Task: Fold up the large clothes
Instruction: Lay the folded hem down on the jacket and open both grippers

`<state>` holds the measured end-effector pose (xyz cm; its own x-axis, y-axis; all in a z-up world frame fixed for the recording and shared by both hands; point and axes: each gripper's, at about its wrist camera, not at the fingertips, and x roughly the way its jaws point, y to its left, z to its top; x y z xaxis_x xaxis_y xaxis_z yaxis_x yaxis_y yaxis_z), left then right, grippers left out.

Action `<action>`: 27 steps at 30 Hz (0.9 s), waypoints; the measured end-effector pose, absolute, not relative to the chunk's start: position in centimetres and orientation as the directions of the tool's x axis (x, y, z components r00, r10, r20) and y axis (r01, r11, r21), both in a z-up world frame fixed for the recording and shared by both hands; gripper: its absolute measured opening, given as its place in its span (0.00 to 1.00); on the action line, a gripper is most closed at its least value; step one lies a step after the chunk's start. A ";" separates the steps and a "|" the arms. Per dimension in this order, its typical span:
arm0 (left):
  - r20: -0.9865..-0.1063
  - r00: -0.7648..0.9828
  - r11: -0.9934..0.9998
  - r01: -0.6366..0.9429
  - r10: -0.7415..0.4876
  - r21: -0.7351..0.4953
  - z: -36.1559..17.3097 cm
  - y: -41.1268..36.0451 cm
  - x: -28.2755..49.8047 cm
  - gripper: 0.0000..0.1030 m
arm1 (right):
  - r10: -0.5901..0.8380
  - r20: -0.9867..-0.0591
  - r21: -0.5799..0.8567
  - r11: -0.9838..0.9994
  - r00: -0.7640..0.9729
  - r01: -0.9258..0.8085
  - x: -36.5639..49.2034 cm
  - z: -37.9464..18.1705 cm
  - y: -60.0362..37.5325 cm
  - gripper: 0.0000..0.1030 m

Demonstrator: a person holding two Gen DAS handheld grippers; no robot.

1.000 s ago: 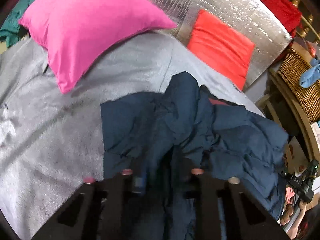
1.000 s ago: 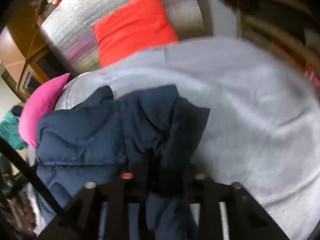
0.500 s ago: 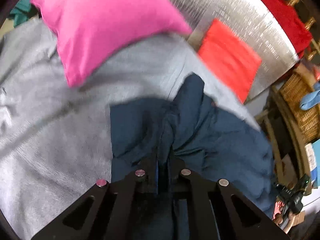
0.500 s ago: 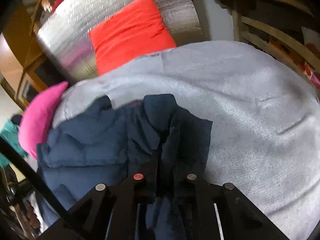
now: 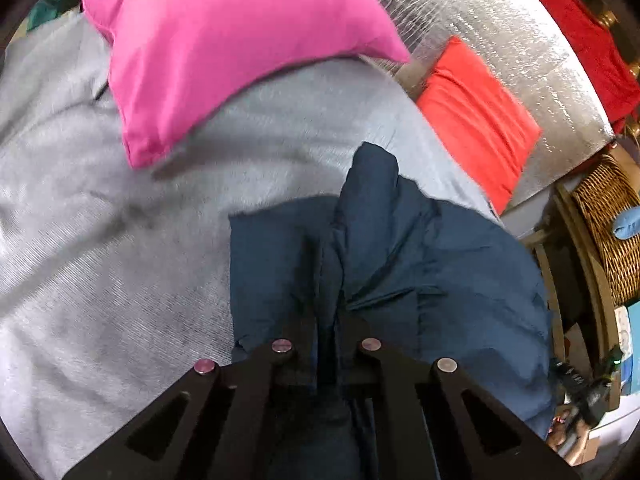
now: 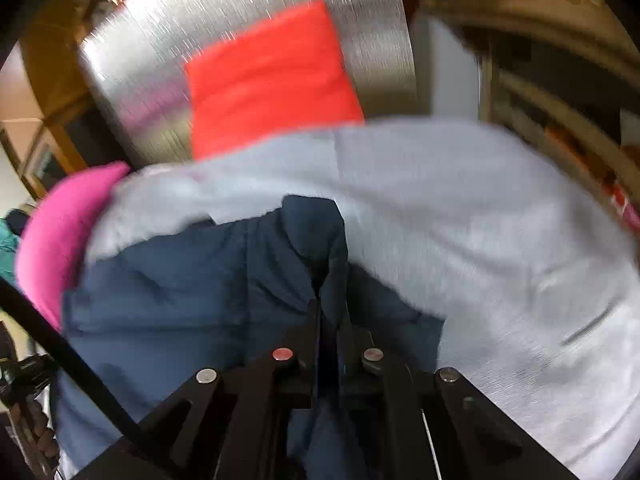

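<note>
A navy padded jacket (image 5: 432, 264) lies crumpled on a grey bedspread (image 5: 100, 280). My left gripper (image 5: 328, 312) is shut on a raised ridge of its fabric, which runs between the two black fingers. In the right wrist view the same navy jacket (image 6: 192, 280) spreads to the left over the grey bedspread (image 6: 500, 240). My right gripper (image 6: 328, 320) is shut on another fold of it, pinched tight between the fingers. This view is blurred.
A pink pillow (image 5: 224, 48) lies at the head of the bed, with a red cushion (image 5: 476, 116) against a silver foil panel (image 5: 500, 20). A wicker basket (image 5: 608, 224) stands off the bed's right side. The red cushion (image 6: 268, 80) and pink pillow (image 6: 56, 240) also show on the right wrist camera.
Both grippers have closed from a wider gap onto folds of the jacket. Both views have shifted, the left one nearer the pink pillow, and the jacket has been drawn along.
</note>
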<state>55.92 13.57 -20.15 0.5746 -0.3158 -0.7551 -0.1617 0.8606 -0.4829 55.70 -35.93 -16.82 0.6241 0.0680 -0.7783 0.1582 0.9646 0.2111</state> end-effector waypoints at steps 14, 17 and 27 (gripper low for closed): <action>-0.667 0.709 0.876 -0.149 -0.229 -0.459 -14.5 13.2 51.3 0.88 | 0.037 -0.719 0.316 0.907 0.695 0.278 48.4 -13.5 -39.1 0.92; -0.690 0.686 0.891 -0.136 -0.232 -0.434 -13.7 12.1 47.8 0.88 | 0.108 -0.686 0.424 0.863 0.720 0.274 42.9 -13.1 -40.1 0.92; -0.782 0.542 0.850 -0.213 -0.307 -0.481 -19.0 11.2 38.1 0.88 | 0.462 -0.635 0.746 0.575 0.619 0.337 35.7 -22.1 -39.8 0.92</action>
